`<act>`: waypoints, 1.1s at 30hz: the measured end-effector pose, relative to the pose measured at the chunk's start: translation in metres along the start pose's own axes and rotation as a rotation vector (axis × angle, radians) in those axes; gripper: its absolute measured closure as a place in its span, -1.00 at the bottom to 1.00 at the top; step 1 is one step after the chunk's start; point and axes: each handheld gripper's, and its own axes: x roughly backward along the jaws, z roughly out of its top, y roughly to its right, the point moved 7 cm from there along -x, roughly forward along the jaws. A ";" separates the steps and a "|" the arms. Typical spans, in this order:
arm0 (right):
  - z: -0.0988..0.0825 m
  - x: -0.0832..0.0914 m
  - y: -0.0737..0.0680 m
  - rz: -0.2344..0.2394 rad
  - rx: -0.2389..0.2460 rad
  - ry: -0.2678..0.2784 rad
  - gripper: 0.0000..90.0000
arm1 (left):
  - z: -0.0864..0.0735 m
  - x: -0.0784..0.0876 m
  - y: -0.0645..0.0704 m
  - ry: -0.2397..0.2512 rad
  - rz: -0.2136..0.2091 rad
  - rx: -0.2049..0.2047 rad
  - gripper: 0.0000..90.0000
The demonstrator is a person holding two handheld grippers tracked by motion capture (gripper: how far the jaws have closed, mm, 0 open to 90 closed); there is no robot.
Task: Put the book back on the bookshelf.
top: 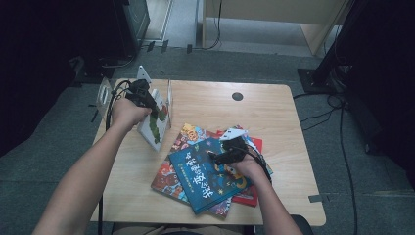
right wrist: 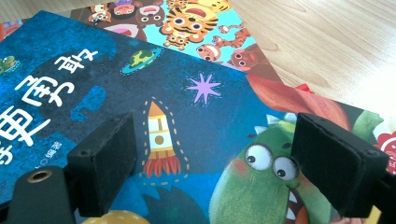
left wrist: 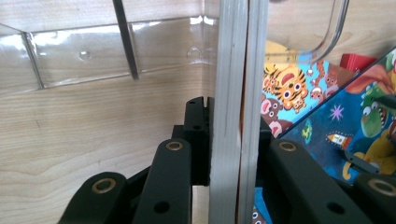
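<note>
Books are being moved one at a time from a loose pile into a clear acrylic rack (top: 104, 93) at the far left of the worktop (top: 274, 112). One thin white book (top: 155, 122) stands upright on its edge just beside the rack, and the left gripper (top: 147, 100) has its jaws clenched on it; in the left gripper view the grey page edges (left wrist: 233, 116) run straight up between the two black jaws, with the rack's transparent wall behind. The pile lies near the middle of the worktop: a blue picture book (top: 208, 171) with a rocket and a green dinosaur lies on top, over an animal-covered book (top: 188, 134) and a red one (top: 254, 144). The right gripper (top: 222, 156) rests low over the blue book, its jaws released and spread wide above the cover, clasping nothing

By my reading, the step in hand is seating the white book in the rack. The next move calls for keeping it upright while sliding it between the clear dividers, then letting go only once it leans steadily. The right side would then need an edge of the blue book lifted clear of the pile
</note>
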 end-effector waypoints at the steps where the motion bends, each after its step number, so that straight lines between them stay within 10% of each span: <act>1: 0.000 0.000 0.000 0.000 0.000 0.000 -0.70 | 0.001 0.000 0.000 0.002 -0.003 0.000 0.73; 33: 0.000 0.000 0.000 -0.001 -0.002 0.003 -0.69 | 0.028 -0.003 0.001 0.032 0.039 0.041 0.73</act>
